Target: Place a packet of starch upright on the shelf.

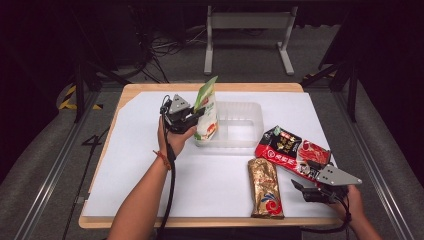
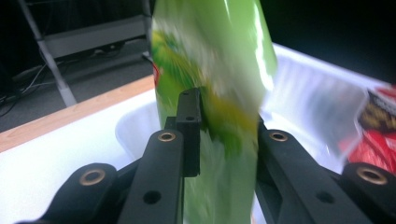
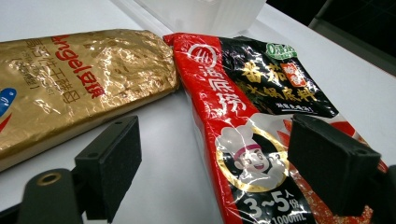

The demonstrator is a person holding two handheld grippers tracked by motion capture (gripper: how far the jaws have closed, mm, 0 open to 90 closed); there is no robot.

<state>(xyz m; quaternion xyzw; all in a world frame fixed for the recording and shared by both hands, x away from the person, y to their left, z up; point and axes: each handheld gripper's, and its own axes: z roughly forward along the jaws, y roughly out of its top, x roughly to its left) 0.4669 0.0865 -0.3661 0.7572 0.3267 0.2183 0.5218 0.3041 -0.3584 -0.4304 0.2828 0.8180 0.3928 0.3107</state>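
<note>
One of three packets is in hand: we have the tall green-and-white plastic pouch (image 1: pixel 206 109) clamped between the jaws of our left gripper (image 1: pixel 187 117), held upright at the left end of the clear, shallow plastic tray (image 1: pixel 243 141). In the left gripper view the pouch (image 2: pixel 219 93) stands pinched between the two black jaws, with the tray's pale wall (image 2: pixel 299 98) right behind it. We cannot tell from the high view whether its lower edge already rests inside the tray or hangs just above the floor, so we judge this packet nearly placed but not yet released.

Two packets remain on the white tabletop (image 1: pixel 140 170), near the tray's front right corner. The red-and-black printed soup-base packet (image 1: pixel 290 150) lies flat and angled, and the crinkled gold foil packet (image 1: pixel 265 187) lies just beside it, their near corners touching or almost so. Our right gripper (image 1: pixel 312 186) hovers low at the red packet's near end; in the right gripper view its jaws stand wide apart, one over bare tabletop, the other over the red packet (image 3: pixel 243 140), holding nothing. By our reckoning about a third of the packing is close to done.
</note>
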